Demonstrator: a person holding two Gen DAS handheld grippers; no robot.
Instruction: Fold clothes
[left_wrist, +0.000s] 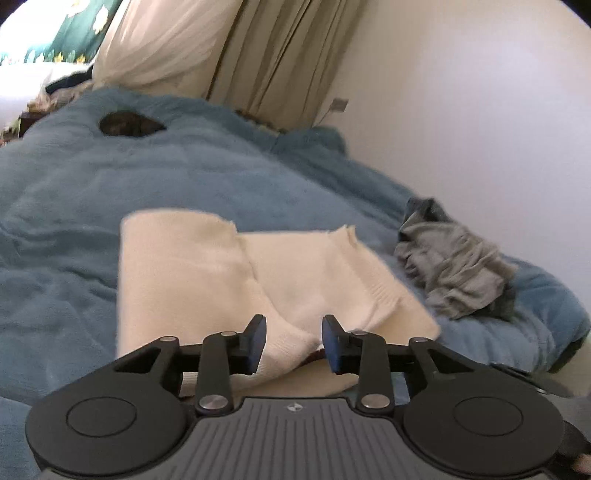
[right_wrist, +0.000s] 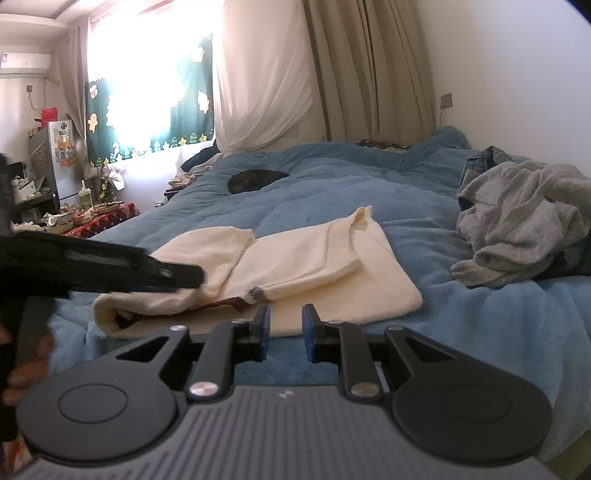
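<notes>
Though blur hides contact, both grippers' fingers (left_wrist: 258, 332) seem open above the cream sweater (right_wrist: 295, 258).

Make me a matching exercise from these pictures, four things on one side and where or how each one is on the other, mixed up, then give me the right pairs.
Things:
1. cream sweater
2. grey clothes
3. blanket
4. curtain

Place or state:
A. hangs behind the bed
B. blue, spread over the bed
C. crumpled in a heap by the wall
D. partly folded, lying flat in the middle

Pairs: 1-D, 2-C, 3-B, 4-A
</notes>
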